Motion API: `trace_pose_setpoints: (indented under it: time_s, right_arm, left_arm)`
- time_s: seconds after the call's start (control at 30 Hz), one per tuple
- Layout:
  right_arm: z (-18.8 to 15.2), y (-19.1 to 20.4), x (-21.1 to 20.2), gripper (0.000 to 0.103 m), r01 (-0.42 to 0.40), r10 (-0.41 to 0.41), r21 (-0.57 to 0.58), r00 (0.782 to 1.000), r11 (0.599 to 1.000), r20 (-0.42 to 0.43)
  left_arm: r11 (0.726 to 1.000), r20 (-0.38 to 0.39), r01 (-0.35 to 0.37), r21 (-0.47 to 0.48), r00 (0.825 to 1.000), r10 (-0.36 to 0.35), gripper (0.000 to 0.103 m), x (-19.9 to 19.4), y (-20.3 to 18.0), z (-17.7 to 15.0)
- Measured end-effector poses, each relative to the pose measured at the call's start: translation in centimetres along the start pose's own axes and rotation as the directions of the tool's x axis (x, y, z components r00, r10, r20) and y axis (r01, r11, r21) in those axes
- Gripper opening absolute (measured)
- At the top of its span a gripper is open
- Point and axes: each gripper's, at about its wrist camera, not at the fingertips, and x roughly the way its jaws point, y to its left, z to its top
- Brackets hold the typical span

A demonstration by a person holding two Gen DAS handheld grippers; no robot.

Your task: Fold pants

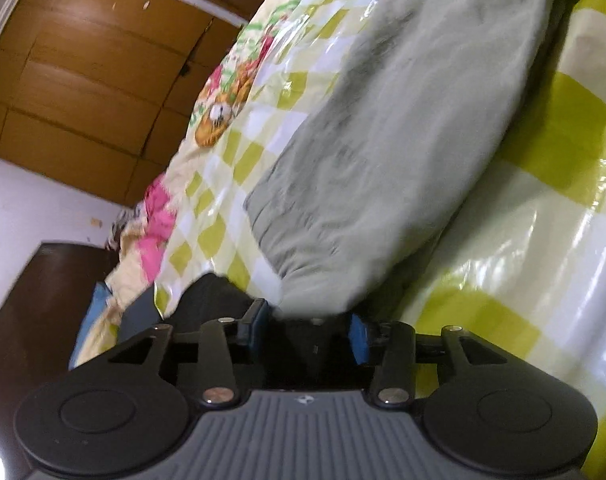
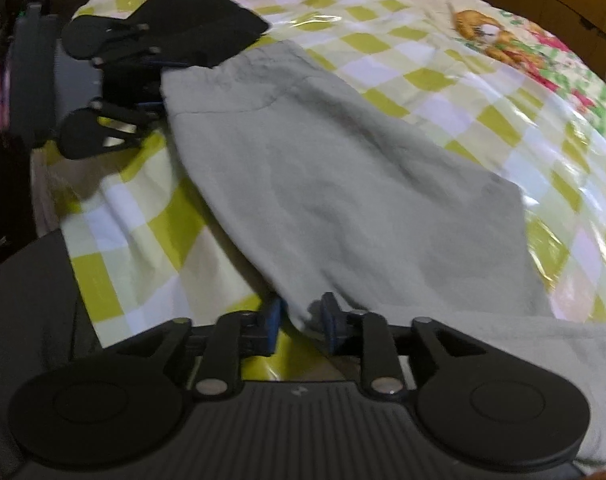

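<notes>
**Q:** On the bed, where did the garment lie?

**A:** Across a glossy yellow-and-white checked cover [image 2: 443, 80] lay the pale grey-green pants [image 2: 343, 184], spread flat in a broad folded panel. The gathered waistband [image 1: 295, 248] was nearest the left gripper [image 1: 311, 330], as the left wrist view showed.

**Q:** How did the left gripper stand?

**A:** Its blue pads [image 1: 359, 338] were apart. The waistband corner drooped into the gap between them, but neither pad visibly pressed on the cloth. In the right wrist view the same gripper [image 2: 163, 84] appeared at the upper left, at the edge of the pants.

**Q:** And the right gripper?

**A:** The right gripper [image 2: 301, 326] was pointed steeply down at the near edge of the pants. Its pads [image 2: 329, 324] were a little apart; a fold of the cloth hung in the gap, and no clamping showed.

**Q:** What else was in the frames?

**A:** A cartoon bear print [image 2: 483, 34] and pink patches [image 1: 159, 220] marked the far part of the cover. Beyond the bed stood wooden panelling [image 1: 83, 80], a white wall [image 1: 31, 208] and dark brown furniture [image 1: 35, 312]. Both views were blurred, so finer detail could not be told.
</notes>
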Motion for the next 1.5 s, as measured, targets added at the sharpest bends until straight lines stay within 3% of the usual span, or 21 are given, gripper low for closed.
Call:
trace_pose_setpoints:
  time_s: [0.27,0.47,0.57,0.67,0.8,0.87,1.0,1.13,1.3,1.4,1.5]
  right_arm:
    - [-4.4,-4.5,-2.8,0.030,0.082,-0.080,0.217,0.997,0.973,-0.019]
    - [-7.5,-8.7,-7.8,0.034,0.132,-0.158,0.362,0.986,0.923,0.044]
    - [-8.3,-12.1,-9.4,0.034,0.143,-0.194,0.451,0.979,0.881,0.068]
    - [-8.6,-16.0,-9.7,0.035,0.171,-0.234,0.526,0.971,0.833,0.055]
    - [-8.8,-21.8,-9.5,0.035,0.168,-0.241,0.588,0.969,0.791,0.047]
    - [-8.2,-24.2,-8.7,0.035,0.191,-0.241,0.525,0.970,0.829,0.028]
    - [-6.4,-28.2,-7.2,0.035,0.237,-0.244,0.287,0.970,0.928,-0.015]
    - [-4.9,-31.6,-5.7,0.035,0.240,-0.239,-0.002,0.970,0.971,-0.050]
    - [-3.2,-34.1,-2.0,0.036,0.126,-0.179,-0.303,0.972,0.945,-0.154]
    - [-3.0,-34.1,1.0,0.040,0.015,-0.151,-0.447,0.950,0.895,-0.271]
    - [-3.0,-34.0,3.1,0.043,-0.060,-0.136,-0.519,0.933,0.853,-0.332]
  left_arm:
    - [0.991,-0.030,0.052,-0.120,0.998,-0.056,0.058,-2.7,0.8,1.8]
    - [0.982,-0.060,0.094,-0.165,0.993,-0.105,0.058,-4.5,0.8,3.2]
    - [0.977,0.019,0.135,-0.165,0.991,-0.134,0.058,-6.3,0.1,6.6]
    - [0.969,0.128,0.196,-0.147,0.976,-0.178,0.058,-6.9,-1.3,11.4]
    - [0.933,0.254,0.327,-0.150,0.925,-0.283,0.058,-6.1,-3.4,18.2]
    - [0.916,0.288,0.384,-0.113,0.895,-0.339,0.058,-5.4,-4.6,20.9]
    - [0.881,0.304,0.472,-0.020,0.843,-0.445,0.058,-3.5,-6.8,24.9]
    - [0.806,0.278,0.588,-0.065,0.787,-0.551,0.058,-1.0,-7.0,27.8]
    - [0.743,0.254,0.657,-0.126,0.745,-0.616,0.058,0.7,-7.6,29.8]
    - [0.717,0.242,0.683,-0.143,0.726,-0.644,0.058,1.8,-8.0,30.4]
    - [0.688,0.241,0.709,-0.158,0.703,-0.669,0.060,2.9,-8.2,30.7]
